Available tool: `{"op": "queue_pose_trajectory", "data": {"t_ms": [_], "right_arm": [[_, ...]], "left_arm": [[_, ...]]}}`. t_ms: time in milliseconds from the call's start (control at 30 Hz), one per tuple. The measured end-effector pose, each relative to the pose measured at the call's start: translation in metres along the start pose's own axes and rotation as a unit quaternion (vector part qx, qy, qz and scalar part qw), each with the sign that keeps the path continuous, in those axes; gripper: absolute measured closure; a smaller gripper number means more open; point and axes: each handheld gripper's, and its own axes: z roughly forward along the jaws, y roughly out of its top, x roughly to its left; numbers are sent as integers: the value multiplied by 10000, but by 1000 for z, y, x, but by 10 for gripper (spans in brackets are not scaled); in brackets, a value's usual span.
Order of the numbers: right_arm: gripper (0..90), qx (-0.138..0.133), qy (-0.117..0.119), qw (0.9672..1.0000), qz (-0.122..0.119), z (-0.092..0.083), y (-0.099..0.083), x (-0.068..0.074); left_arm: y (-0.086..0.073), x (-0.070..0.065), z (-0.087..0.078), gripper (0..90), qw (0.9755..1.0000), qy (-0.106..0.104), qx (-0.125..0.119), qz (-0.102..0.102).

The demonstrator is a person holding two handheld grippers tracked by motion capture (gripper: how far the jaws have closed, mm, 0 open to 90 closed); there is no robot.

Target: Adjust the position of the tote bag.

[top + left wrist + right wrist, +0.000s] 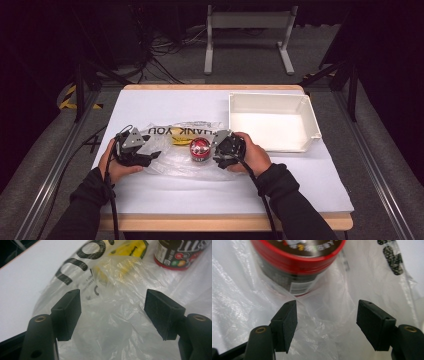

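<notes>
Two grippers hover over a clear plastic bag (175, 150) on the table (150, 195). Left gripper (112, 312): jaws spread, film beneath the pads, nothing pinched. Right gripper (325, 320): jaws spread, likewise empty. A red-lidded jar (199, 149) sits at the bag's middle, apparently inside the film. The white bin (272, 122), right of the bag, holds nothing, so any transfer seemingly remains undone. Bag print reads "THANK YOU"; the jar label is illegible.
</notes>
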Motion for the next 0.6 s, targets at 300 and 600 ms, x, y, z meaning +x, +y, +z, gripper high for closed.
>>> {"op": "queue_pose_trajectory", "data": {"t_ms": [300, 600], "right_arm": [[696, -138, -322, 9993, 114, 1, 10, -13], [810, 324, -494, 9980, 243, 16, 17, -20]], "left_arm": [[1, 14, 12, 318, 9997, 109, 96, -207], [-7, 28, 30, 344, 9979, 115, 418, -476]]}}
